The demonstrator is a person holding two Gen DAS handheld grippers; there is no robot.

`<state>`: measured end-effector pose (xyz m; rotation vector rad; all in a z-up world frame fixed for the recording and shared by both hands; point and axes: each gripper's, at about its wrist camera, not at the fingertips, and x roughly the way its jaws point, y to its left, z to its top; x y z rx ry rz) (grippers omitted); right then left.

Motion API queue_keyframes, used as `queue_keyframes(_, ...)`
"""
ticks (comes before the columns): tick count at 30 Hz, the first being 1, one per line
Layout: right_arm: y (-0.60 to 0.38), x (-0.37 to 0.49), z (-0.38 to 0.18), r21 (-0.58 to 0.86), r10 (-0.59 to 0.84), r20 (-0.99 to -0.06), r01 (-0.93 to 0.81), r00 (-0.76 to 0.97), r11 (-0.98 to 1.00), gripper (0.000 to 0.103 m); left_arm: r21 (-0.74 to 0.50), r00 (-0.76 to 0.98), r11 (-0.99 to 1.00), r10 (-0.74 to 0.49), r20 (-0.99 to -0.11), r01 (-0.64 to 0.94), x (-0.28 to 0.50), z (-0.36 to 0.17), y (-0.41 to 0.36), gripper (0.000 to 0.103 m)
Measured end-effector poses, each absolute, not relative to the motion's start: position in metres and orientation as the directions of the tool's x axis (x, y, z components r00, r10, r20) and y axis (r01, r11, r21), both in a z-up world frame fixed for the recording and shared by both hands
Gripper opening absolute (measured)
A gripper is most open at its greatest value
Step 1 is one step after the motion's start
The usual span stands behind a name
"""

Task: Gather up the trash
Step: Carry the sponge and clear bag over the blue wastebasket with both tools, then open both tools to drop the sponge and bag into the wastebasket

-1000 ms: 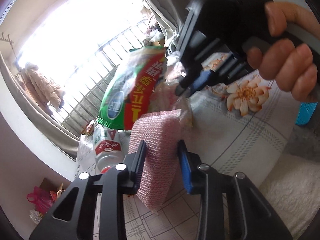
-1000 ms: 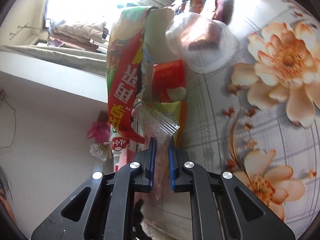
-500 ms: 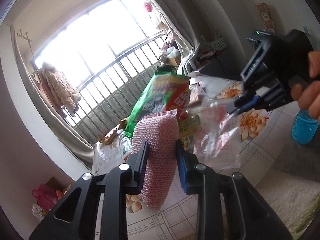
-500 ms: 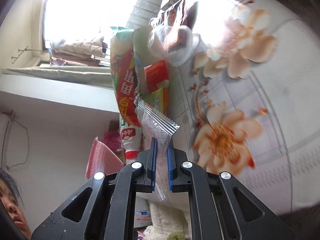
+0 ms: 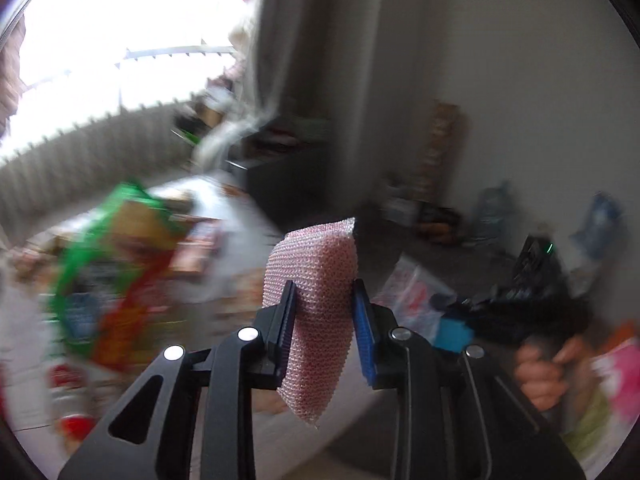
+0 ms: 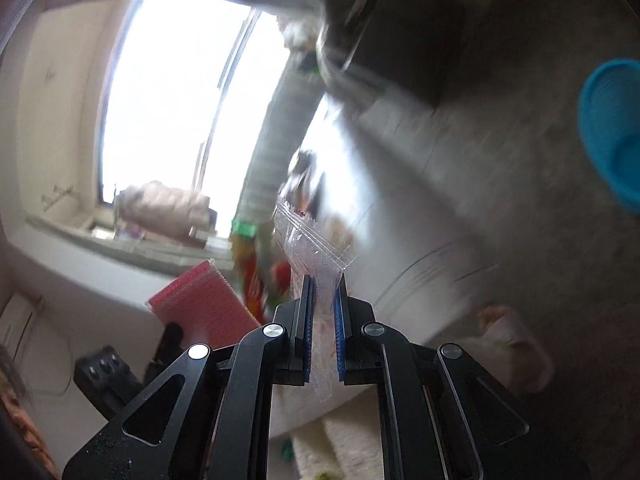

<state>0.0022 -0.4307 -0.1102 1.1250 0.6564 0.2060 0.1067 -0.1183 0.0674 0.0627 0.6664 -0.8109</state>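
Observation:
My left gripper is shut on a pink mesh scouring pad and holds it up in the air. My right gripper is shut on a clear plastic wrapper with a serrated edge. The pink pad also shows in the right wrist view, low at the left, with the left gripper under it. The right gripper shows blurred in the left wrist view, low at the right, with the hand behind it. A blue bin is at the right edge of the right wrist view.
A table with a green and red snack bag and other packets lies blurred at the left. Bags and bottles stand on the floor by the wall. A bright window and a dark cabinet are behind.
Both grippers have swung away from the table toward the floor, still holding the pad and the wrapper. The blue bin has come into the right wrist view.

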Motion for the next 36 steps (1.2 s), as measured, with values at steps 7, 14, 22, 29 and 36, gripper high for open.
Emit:
queue_keyframes(7, -0.541, -0.065, -0.111, 0.704, -0.003, -0.567, 0.487, 0.823, 0.517, 0.008, -0.429, 0.079, 0.504, -0.712, -0.697, 0.75, 0.17, 0.036, -0.307, 0.027)
queue_keyframes(14, -0.596, -0.053, -0.164, 0.598, -0.205, -0.67, 0.682, 0.713, 0.421, 0.008, -0.41, -0.059, 0.474, -0.596, -0.801, 0.779, 0.189, -0.069, -0.49, 0.027)
queue_keyframes(22, -0.635, -0.01, -0.229, 0.546, -0.235, -0.747, 0.775, 0.622, 0.317, 0.019, -0.346, -0.03, 0.523, -0.52, -0.853, 0.779, 0.188, -0.166, -0.558, 0.053)
queue_keyframes(29, -0.643, -0.031, -0.243, 0.5, -0.235, -0.79, 0.816, 0.567, 0.29, 0.047, -0.339, 0.002, 0.517, -0.55, -0.835, 0.786, 0.188, -0.154, -0.54, 0.065)
queue_keyframes(36, -0.632, -0.047, -0.234, 0.488, -0.266, -0.78, 0.817, 0.566, 0.308, 0.056, -0.352, 0.033, 0.499, -0.611, -0.791, 0.792, 0.189, -0.094, -0.513, 0.067)
